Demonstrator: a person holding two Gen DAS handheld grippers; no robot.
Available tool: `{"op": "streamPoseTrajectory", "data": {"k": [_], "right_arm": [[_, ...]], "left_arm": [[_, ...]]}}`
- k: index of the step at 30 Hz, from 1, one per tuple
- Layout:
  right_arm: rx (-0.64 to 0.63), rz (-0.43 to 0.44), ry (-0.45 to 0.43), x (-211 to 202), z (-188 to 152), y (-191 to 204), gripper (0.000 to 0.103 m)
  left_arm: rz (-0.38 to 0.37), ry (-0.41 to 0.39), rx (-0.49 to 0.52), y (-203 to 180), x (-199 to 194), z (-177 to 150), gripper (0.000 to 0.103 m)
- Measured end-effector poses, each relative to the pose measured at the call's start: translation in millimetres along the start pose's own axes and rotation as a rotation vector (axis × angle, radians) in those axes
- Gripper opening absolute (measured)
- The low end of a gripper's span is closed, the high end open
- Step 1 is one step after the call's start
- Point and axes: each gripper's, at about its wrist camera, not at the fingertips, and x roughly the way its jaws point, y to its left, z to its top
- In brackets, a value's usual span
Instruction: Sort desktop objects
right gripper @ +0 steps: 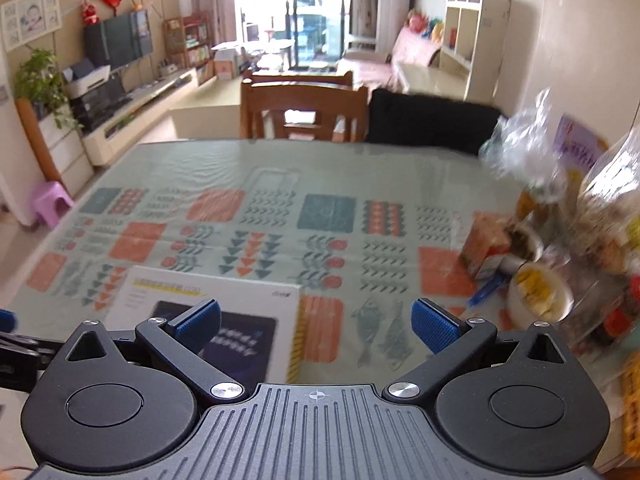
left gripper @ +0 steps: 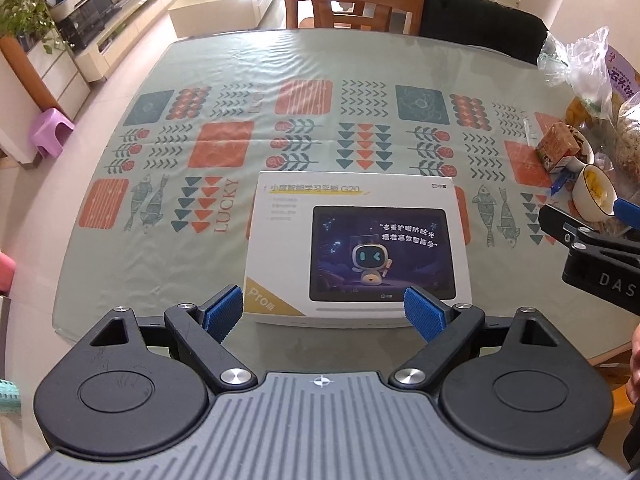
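Right wrist view is motion-blurred: the heap at the desk's 3 o'clock edge reads only as clear plastic bags (right gripper: pixel 532 152) and packets, labels illegible. The box's near corner is hidden behind the left finger of the right gripper (right gripper: pixel 316 326). In the left wrist view the right gripper (left gripper: pixel 600 248) is cut off by the frame edge at 3 o'clock; only one black arm and a blue pad show.

Left gripper (left gripper: pixel 323 312): fingers spread wide, nothing between them, hovering over the desk's near edge. Right gripper: fingers likewise wide apart and empty.

White tablet box (left gripper: pixel 358 246) lies flat, printed face up, near the desk's 6 o'clock edge, just beyond the left gripper's pads. From the right wrist it sits at 8 o'clock.

Clutter at 3 o'clock: white bowl (left gripper: pixel 594 196) with yellow food, a small orange carton (left gripper: pixel 558 146) beside a second bowl whose contents I cannot make out, a blue pen (left gripper: pixel 560 184) near the carton.

Desk (left gripper: pixel 240 64): glass-topped over a pale green cloth with orange and teal blocks, fish, triangles. Wooden chairs (left gripper: pixel 352 0) and a black-draped chair (left gripper: pixel 480 20) at 12 o'clock. Beyond: purple stool (left gripper: pixel 52 130), potted plant (left gripper: pixel 24 12), TV (right gripper: pixel 118 40), bright balcony door.
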Motion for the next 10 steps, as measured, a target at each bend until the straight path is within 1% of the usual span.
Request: {"op": "streamPoseTrajectory", "data": {"k": [3,7,10], "right_arm": [[0.049,0.038,0.049,3.3,0.8,-6.5,0.103],[0.054,0.034,0.064,3.6,0.0,-8.5,0.103],[0.059,0.039,0.075,3.4,-1.2,-9.6,0.103]], "left_arm": [[-0.008,-0.003,0.003,-3.8,-0.9,1.9,0.103],[-0.026,-0.005,-0.004,-6.3,-2.8,3.9,0.103],[-0.022,-0.015,0.002,-8.6,-4.9,4.3,0.103]]}}
